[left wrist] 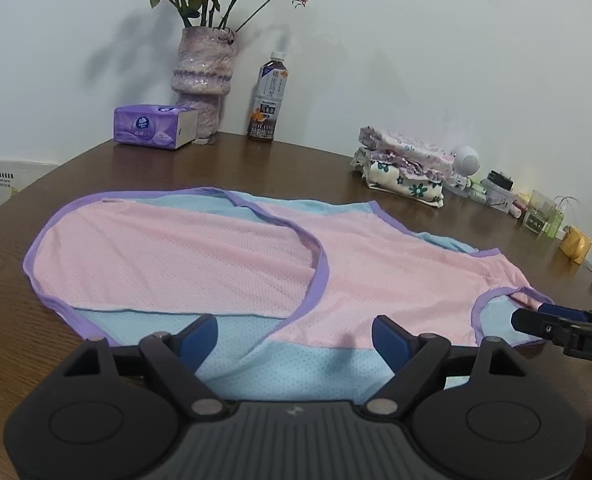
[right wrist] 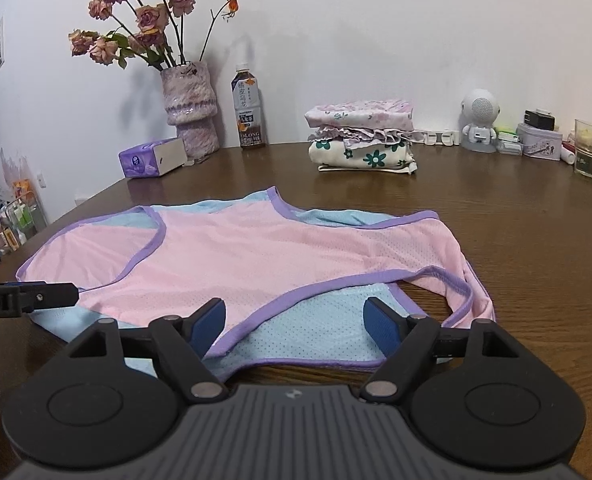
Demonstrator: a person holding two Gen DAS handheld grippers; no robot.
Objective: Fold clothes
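Note:
A pink and light-blue mesh garment (left wrist: 200, 256) (right wrist: 264, 256) with purple trim lies spread flat on the brown wooden table (left wrist: 288, 168) (right wrist: 535, 240). My left gripper (left wrist: 296, 334) is open above the garment's near blue hem, with nothing between its blue pads. My right gripper (right wrist: 296, 322) is also open, over the near purple-trimmed opening on the garment's right side. In the left wrist view the right gripper's fingers (left wrist: 535, 320) show at the right edge beside the garment's corner. The left gripper's fingers (right wrist: 52, 294) show at the left edge of the right wrist view.
A stack of folded floral clothes (right wrist: 361, 136) (left wrist: 405, 168) sits at the back. Near the wall stand a vase of roses (right wrist: 190, 112) (left wrist: 204, 80), a tea bottle (right wrist: 248, 108) (left wrist: 267, 98), a purple tissue pack (right wrist: 152, 158) (left wrist: 154, 126), a white robot figure (right wrist: 479, 118), a tin and a glass (right wrist: 589, 148).

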